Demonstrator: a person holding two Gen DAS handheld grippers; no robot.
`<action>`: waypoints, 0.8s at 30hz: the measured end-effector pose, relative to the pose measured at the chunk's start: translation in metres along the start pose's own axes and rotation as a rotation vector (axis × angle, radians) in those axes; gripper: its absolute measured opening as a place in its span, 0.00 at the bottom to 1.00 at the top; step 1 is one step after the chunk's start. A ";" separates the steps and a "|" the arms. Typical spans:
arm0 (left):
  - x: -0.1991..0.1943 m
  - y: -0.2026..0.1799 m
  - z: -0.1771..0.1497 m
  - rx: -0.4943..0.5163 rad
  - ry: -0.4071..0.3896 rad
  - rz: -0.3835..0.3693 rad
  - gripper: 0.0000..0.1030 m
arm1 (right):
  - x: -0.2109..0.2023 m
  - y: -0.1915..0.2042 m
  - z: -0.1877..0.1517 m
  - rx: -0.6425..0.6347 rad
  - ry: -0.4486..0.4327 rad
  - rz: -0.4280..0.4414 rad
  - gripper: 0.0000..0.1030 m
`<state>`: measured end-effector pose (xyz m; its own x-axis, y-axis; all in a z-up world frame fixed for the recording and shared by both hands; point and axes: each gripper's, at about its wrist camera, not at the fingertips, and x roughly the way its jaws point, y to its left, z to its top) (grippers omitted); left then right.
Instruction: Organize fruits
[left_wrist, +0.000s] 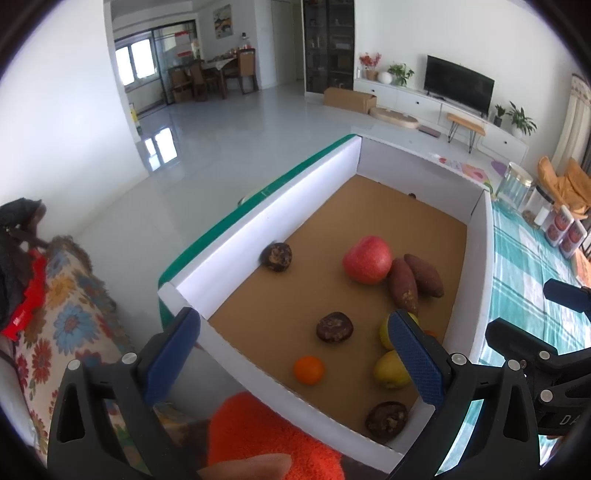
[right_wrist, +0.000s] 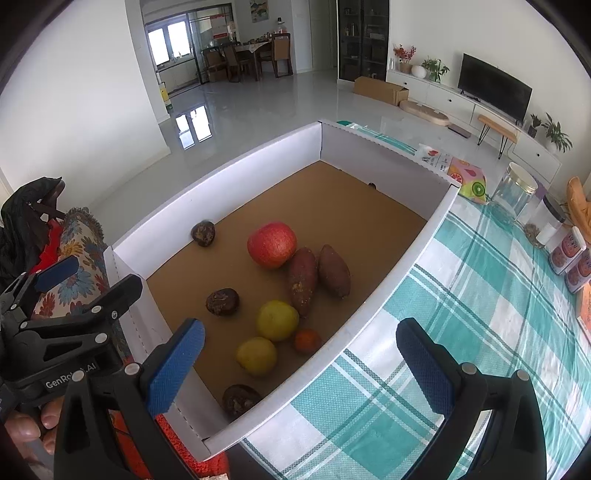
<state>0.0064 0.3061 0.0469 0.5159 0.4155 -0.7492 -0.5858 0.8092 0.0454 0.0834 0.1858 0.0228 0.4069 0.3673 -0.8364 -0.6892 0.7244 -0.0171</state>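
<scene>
Both sets of jaws stand wide apart and hold nothing: the left gripper (left_wrist: 295, 343) hangs over the near left corner of the box (left_wrist: 266, 225), one blue finger outside the white wall and the other above the fruit, while the right gripper (right_wrist: 301, 356) straddles the box's right wall, its left finger over the brown floor and its right finger over the checked cloth (right_wrist: 480, 314). All the fruit lies inside the box. In the right wrist view the apple (right_wrist: 272, 244) sits near the centre, and two sweet potatoes (right_wrist: 319, 277) lie side by side at its 4 o'clock, the nearer one touching it. At 6 o'clock from the potatoes is a yellow fruit (right_wrist: 277, 319), with a second yellow fruit (right_wrist: 256, 355) just beside it at 7 o'clock and a small orange (right_wrist: 307, 340) against the right wall at 4 o'clock. Three dark, wrinkled fruits lie apart from one another: one (right_wrist: 203, 233) against the left wall at 9 o'clock from the apple, one (right_wrist: 222, 301) at 7 o'clock from it, and one (right_wrist: 240, 398) in the near corner. The left wrist view shows another orange (left_wrist: 309, 369) near the front wall, at 9 o'clock from the yellow fruits. On the cloth at 2 o'clock from the box stands a glass jar (right_wrist: 515, 192).
</scene>
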 end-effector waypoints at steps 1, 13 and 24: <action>0.000 0.000 0.000 0.001 -0.001 0.002 0.99 | 0.000 0.000 0.000 -0.002 0.001 -0.002 1.00; 0.003 0.005 0.002 -0.014 0.007 -0.005 0.99 | 0.000 0.002 0.001 -0.012 0.007 -0.013 1.00; 0.005 0.007 0.002 -0.017 0.011 -0.006 0.99 | 0.002 0.002 0.000 -0.019 0.011 -0.017 1.00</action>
<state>0.0062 0.3152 0.0446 0.5126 0.4056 -0.7568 -0.5930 0.8047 0.0295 0.0829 0.1886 0.0212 0.4122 0.3486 -0.8418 -0.6933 0.7194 -0.0416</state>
